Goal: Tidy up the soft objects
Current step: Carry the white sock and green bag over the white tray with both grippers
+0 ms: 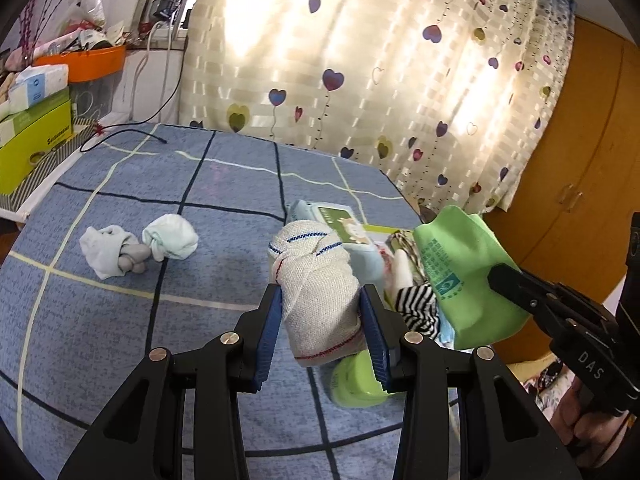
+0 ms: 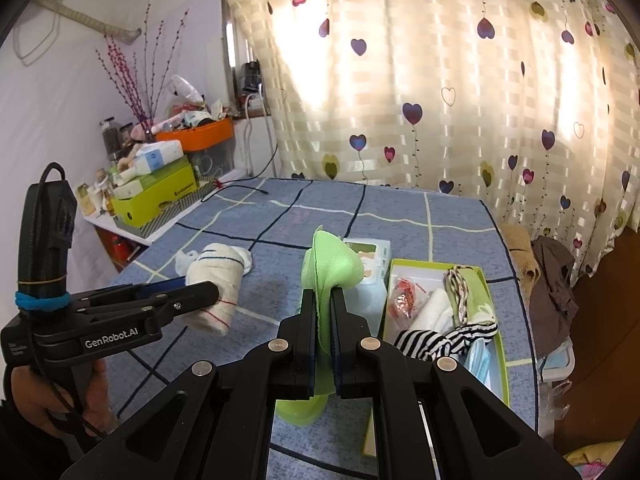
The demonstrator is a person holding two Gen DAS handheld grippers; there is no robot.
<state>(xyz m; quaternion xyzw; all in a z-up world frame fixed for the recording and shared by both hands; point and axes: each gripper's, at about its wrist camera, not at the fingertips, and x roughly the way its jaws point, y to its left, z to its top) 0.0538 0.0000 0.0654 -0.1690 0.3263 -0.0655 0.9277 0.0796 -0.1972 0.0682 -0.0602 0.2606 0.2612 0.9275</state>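
Soft objects, two in grip right now. The rolled white towel [image 1: 316,292], beige weave with blue and red stitch lines, sits between the pads of my left gripper [image 1: 325,332], blue pads pressed on both its sides, roll held up off the blue checked bedspread [image 1: 120,320]. In the right wrist view that same roll [image 2: 218,284] sticks out past the left gripper [image 2: 188,294], above the bedspread [image 2: 440,208].

My right gripper [image 2: 323,344] is clamped tight on a green cloth [image 2: 332,264]; fabric pinched between the closed fingers, the upper part standing up above them, a bit hanging out below. From the left wrist view the green cloth [image 1: 464,272] has printed text on it and the right gripper [image 1: 504,280] bites its right edge.

Behind the cloth is a pack of wet wipes [image 2: 370,264] lying on the bedspread, just beside a green-rimmed box [image 2: 490,308]. The box holds a black-and-white striped piece [image 2: 440,342], a folded white piece, a red-printed packet and something pale blue at the near end, maybe masks, hard to tell.

Still loose on the bedspread, well apart from the box: a balled pale mint sock [image 1: 170,238] and, touching it on the left, a white-and-grey knotted bundle [image 1: 114,252].

Far left edge: cluttered side shelf with a lime green box [image 1: 36,140] and an orange bin [image 1: 94,62]. A heart-print curtain [image 1: 380,60] hangs behind the bed.
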